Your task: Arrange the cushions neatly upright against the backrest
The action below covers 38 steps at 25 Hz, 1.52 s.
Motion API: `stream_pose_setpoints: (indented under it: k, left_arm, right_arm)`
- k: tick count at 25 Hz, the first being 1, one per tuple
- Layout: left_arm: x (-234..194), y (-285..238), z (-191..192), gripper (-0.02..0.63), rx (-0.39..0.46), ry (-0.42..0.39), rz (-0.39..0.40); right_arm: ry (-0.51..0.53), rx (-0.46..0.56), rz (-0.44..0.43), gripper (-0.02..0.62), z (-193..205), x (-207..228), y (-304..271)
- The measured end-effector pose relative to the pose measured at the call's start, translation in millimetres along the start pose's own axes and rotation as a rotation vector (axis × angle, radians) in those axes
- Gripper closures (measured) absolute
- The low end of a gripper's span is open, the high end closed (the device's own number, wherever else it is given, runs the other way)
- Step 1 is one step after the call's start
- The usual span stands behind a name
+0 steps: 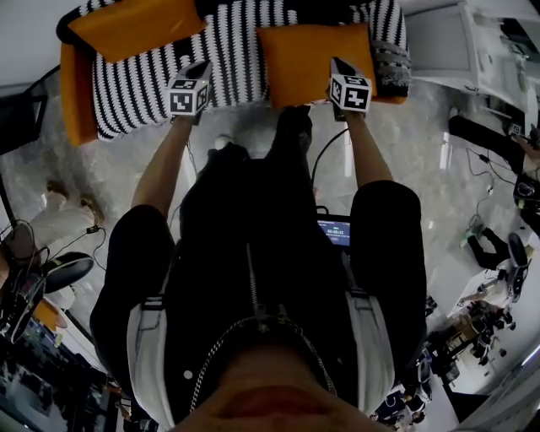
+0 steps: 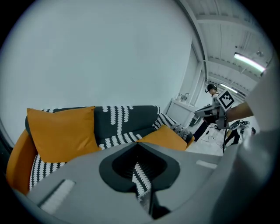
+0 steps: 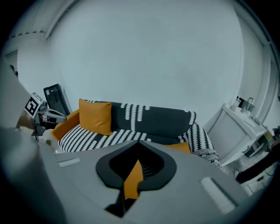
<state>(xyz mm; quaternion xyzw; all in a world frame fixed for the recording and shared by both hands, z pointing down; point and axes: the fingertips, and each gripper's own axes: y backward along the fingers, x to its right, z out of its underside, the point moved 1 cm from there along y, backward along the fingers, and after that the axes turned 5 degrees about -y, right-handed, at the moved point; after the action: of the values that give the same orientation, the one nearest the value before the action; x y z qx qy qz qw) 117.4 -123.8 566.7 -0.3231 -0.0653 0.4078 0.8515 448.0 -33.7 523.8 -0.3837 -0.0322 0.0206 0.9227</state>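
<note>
The sofa (image 1: 152, 93) has a black-and-white striped cover. One orange cushion (image 1: 135, 25) stands upright against the backrest at its left end. It also shows in the left gripper view (image 2: 61, 131) and in the right gripper view (image 3: 94, 116). A second orange cushion (image 1: 316, 63) lies flat on the seat at the right, in front of my right gripper (image 1: 341, 66). My left gripper (image 1: 201, 69) hovers over the seat's front edge near the middle. Both are shut and hold nothing, with jaws closed to a slit (image 2: 141, 177) (image 3: 131, 179).
A grey textured throw (image 1: 390, 63) lies over the sofa's right arm. A white cabinet (image 1: 472, 42) stands to the right. A small lit screen (image 1: 335, 229), cables and shoes lie on the marble floor. A black monitor (image 3: 54, 98) stands left of the sofa.
</note>
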Motion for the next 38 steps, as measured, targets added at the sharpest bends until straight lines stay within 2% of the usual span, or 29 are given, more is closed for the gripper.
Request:
stream_pose_setpoints:
  k: [6,15,19,24,28,32,35,36,38]
  left_arm:
    - [42,-58,-36,0.597,0.008,0.022,-0.024]
    - [76,-130,-70,0.597,-0.029,0.158,-0.219]
    - [86,-153,-73,0.597,-0.060,0.202,-0.269]
    - [90,-175,-59,0.597,-0.113,0.218,-0.273]
    - [86,-189,-47,0.597,-0.151,0.222,-0.234]
    - [99,-230,-25,0.597,-0.177,0.248,-0.221]
    - [107,-248,-11,0.595,-0.172,0.269,-0.200]
    - [109,-255,-10,0.586,-0.166,0.276,-0.195]
    - [116,-276,-7,0.506,-0.163,0.294,-0.189]
  right_arm:
    - [-0.013,-0.006,-0.036,0.592,-12,76,-23]
    - [0.070,-0.081,-0.175,0.592,-33,173,-86]
    - [0.124,-0.128,-0.226,0.592,-32,201,-112]
    - [0.105,-0.143,-0.201,0.592,-21,221,-134]
    - [0.062,-0.138,-0.185,0.592,-14,227,-144]
    - [0.055,-0.105,-0.156,0.592,-15,264,-153]
    - [0.072,-0.120,-0.139,0.591,-5,283,-157]
    - [0.079,-0.130,-0.128,0.591,-2,292,-160]
    - [0.078,-0.158,-0.119,0.555,6,316,-170]
